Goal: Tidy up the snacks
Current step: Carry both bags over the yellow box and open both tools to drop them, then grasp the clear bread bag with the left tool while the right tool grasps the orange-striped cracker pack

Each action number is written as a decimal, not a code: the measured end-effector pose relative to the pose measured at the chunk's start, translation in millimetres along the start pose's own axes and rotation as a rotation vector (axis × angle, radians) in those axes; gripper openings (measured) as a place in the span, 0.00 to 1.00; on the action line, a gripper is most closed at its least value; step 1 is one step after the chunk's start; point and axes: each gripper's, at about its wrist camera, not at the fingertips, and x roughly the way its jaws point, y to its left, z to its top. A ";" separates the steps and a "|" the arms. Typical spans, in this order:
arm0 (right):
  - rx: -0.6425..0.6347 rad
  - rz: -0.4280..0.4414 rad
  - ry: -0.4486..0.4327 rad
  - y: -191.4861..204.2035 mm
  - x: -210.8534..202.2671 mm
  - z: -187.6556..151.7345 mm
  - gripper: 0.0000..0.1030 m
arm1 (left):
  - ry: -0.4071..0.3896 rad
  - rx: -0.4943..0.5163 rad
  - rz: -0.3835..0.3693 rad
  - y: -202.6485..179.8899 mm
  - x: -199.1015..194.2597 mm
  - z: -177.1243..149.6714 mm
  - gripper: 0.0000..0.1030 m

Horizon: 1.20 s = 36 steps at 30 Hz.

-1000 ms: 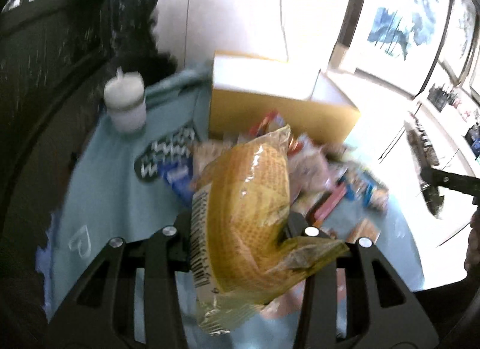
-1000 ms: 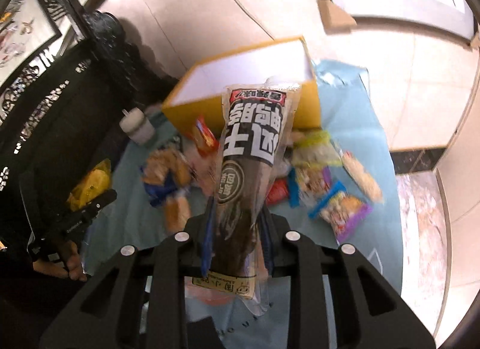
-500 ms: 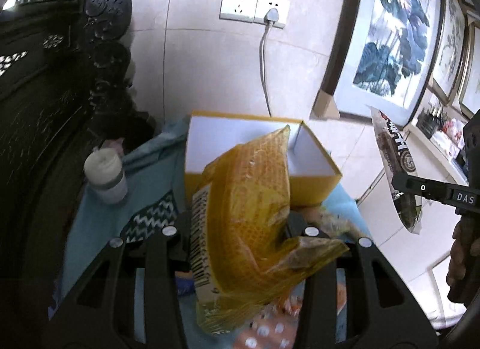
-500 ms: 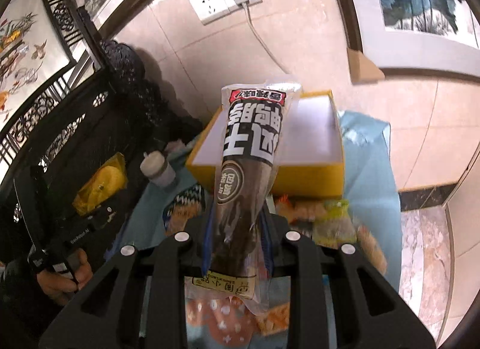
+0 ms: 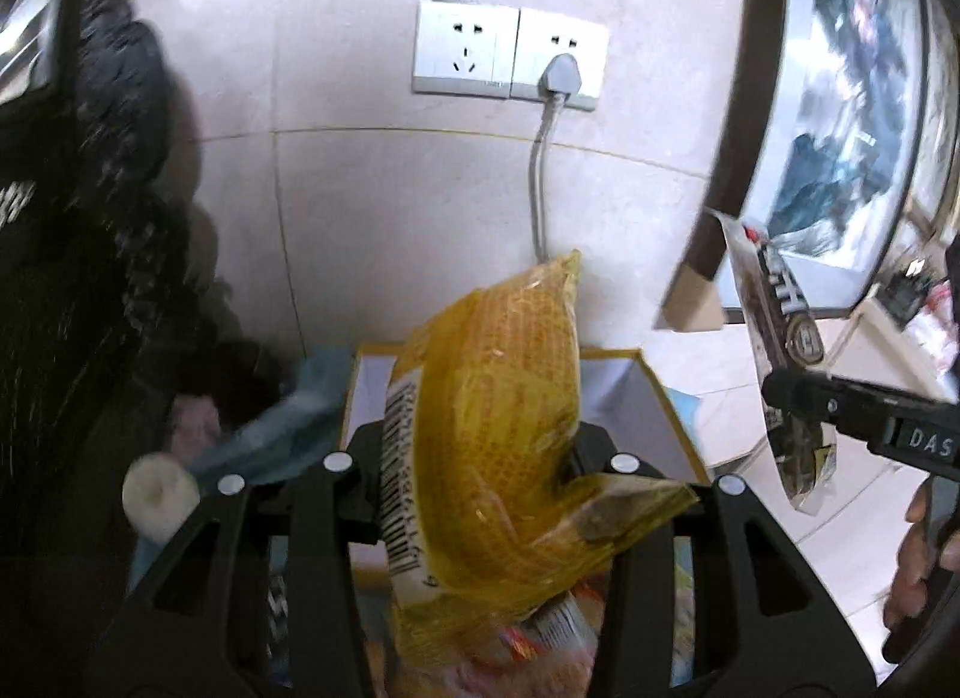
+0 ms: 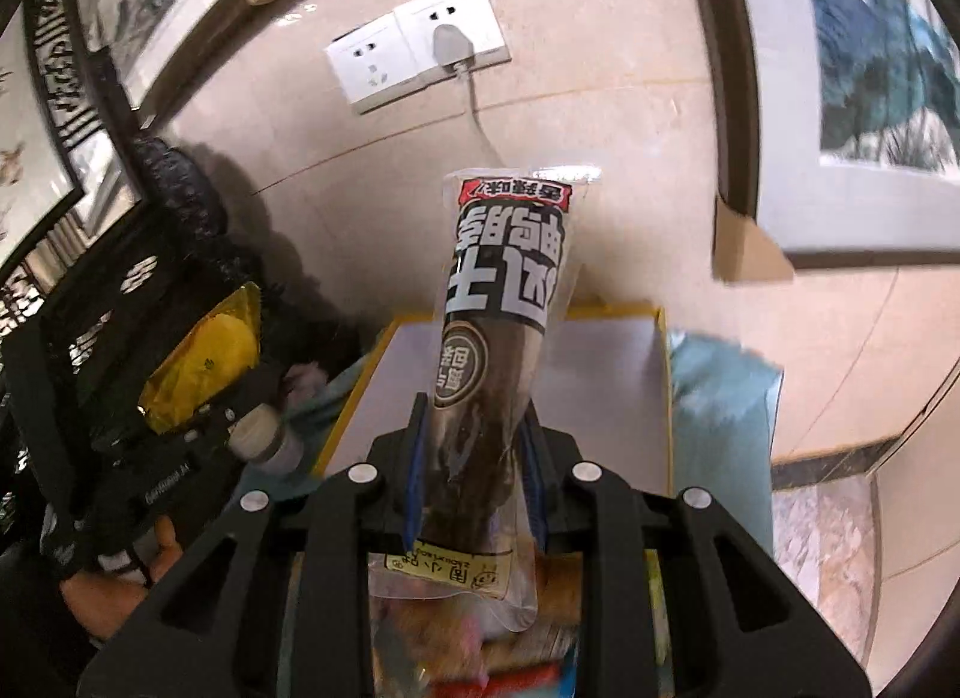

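Evidently both hands are carrying snacks toward the yellow box (image 5: 666,398) by the far wall: the left gripper (image 5: 480,461) is pinching a yellow packet (image 5: 498,398), the right gripper (image 6: 474,476) a dark packet (image 6: 498,338), both sets of jaws easing open, presumably for dropping them inside.

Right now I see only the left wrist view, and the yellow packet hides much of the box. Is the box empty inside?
Observer: In the right wrist view the yellow box shows a bare white inside; no snack is visible in the part that shows.
Operator: Does the right gripper have the dark packet?
Observer: Yes. The dark packet is between the jaws of the right gripper, which are opening; blue pads press its sides.
Operator: What lies right of the box?
Observer: A light blue cloth.
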 end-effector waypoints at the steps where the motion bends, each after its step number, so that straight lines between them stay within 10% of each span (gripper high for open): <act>1: 0.012 -0.020 -0.002 -2.1 7.4 3.5 0.33 | 0.013 0.004 0.019 -0.4 14.8 3.6 0.57; 2: 0.014 -0.061 0.001 -4.6 17.0 6.7 0.40 | 0.039 -0.003 0.032 2.2 33.1 4.0 0.71; 6: -0.001 -0.163 0.061 -11.6 41.2 -0.2 0.42 | 0.148 -0.023 0.085 14.4 64.8 -6.9 0.74; 14: -0.028 -0.153 0.104 -11.6 21.8 -49.4 0.42 | 0.104 0.005 0.097 26.0 27.2 -50.2 0.85; 22: -0.086 -0.137 0.232 4.6 -5.7 -153.5 0.49 | 0.176 -0.074 0.085 41.7 -23.2 -141.3 0.93; 30: -0.177 -0.142 0.340 13.1 -26.9 -272.8 0.65 | 0.310 0.069 0.050 44.7 -64.5 -255.9 0.93; 36: -0.312 -0.160 0.388 30.7 -17.5 -322.0 0.65 | 0.360 0.075 0.043 38.0 -58.4 -286.1 0.93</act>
